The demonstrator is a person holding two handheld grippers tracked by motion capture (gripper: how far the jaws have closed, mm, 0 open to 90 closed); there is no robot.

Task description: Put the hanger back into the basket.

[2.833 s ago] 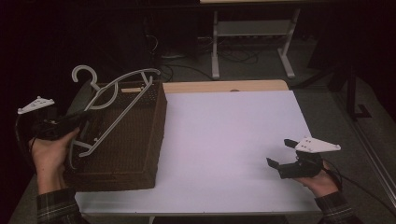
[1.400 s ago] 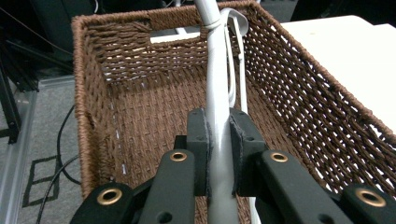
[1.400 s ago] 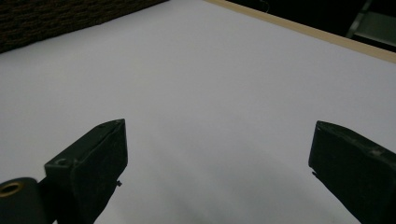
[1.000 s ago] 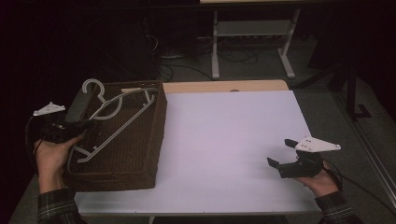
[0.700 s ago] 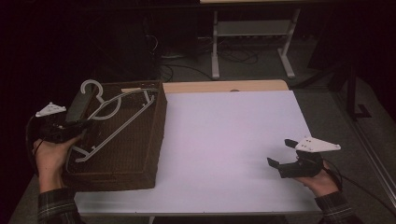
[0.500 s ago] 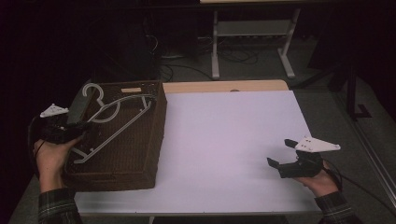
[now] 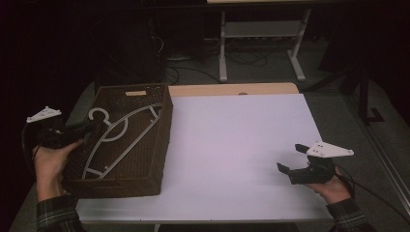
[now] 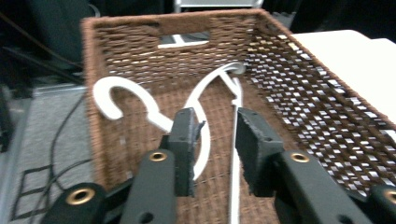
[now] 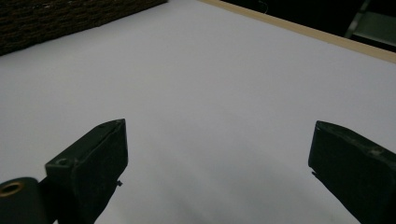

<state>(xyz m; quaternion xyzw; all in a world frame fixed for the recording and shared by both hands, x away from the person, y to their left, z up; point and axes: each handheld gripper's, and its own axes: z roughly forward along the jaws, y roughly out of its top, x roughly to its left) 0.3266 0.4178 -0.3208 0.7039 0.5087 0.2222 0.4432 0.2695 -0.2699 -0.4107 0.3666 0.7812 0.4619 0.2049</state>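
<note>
1. A white plastic clothes hanger lies inside the dark brown woven wicker basket, stretched along the basket floor. Its hook is toward the basket's far left corner and its straight bar runs back toward the basket's near wall.

2. The left tool sits at the basket's left rim, reaching inward. In the left gripper view its jaws stand a little apart, with the hanger's curved arm and thin bar passing between them. Neither pad visibly presses the plastic, so the tool reads as released, or very nearly so.

3. The right tool rests well to the right of the basket, over the bare white bench. Its jaws are spread wide with nothing between them.

4. Judged risk: because the hanger parts lie between the left jaws, pulling the tool back out of the basket could catch the arm or bar and drag the hanger up against the left wall.

5. Judged risk: the hook lies close to the basket's left rim and could snag in the weave if the hanger is nudged, tipping or shifting the light basket.

6. Judged risk: the left hand is just outside the basket's left wall, so a sideways motion could push the basket across the smooth bench.
</note>
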